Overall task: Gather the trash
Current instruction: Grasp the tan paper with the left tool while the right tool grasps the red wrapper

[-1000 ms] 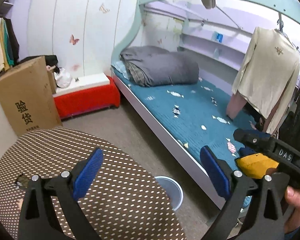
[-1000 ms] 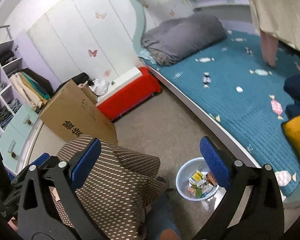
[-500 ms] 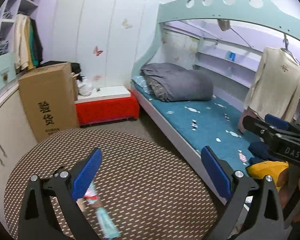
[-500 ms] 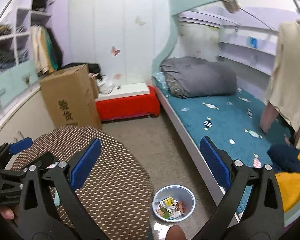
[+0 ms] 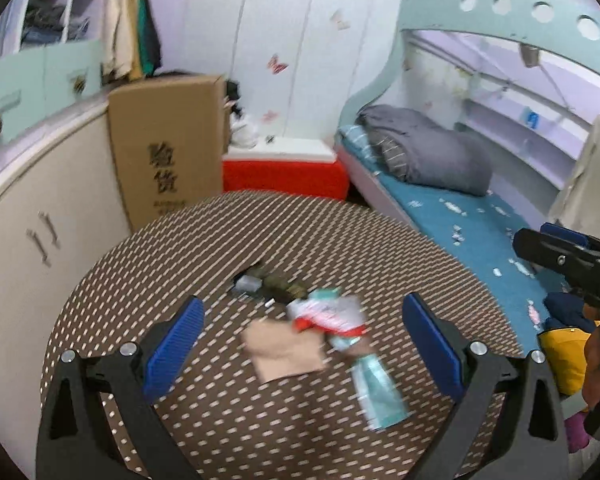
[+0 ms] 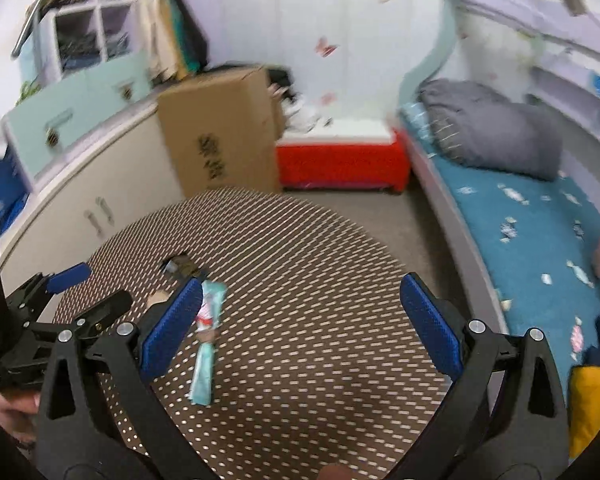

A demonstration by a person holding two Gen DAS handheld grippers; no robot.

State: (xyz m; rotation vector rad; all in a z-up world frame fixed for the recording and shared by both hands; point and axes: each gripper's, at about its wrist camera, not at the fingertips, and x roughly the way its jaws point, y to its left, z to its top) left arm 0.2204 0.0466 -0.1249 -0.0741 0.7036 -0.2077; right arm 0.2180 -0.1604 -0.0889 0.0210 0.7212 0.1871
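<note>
Trash lies on the round brown dotted table: a long teal and red wrapper, a tan paper piece, and small dark and silver scraps behind them. My left gripper hangs open just above this pile, holding nothing. In the right wrist view the teal wrapper lies beside the left finger of my open, empty right gripper, which is over the table. The left gripper shows at the left edge there, and the right gripper at the right edge of the left wrist view.
A cardboard box and a red bench stand behind the table. A bed with a blue sheet and grey duvet runs along the right. White cabinets line the left wall. A yellow cushion lies on the bed.
Both views swung left and down from the bed and floor bin to the table top. The trash pile now sits between the left fingers; the bin has left view.
</note>
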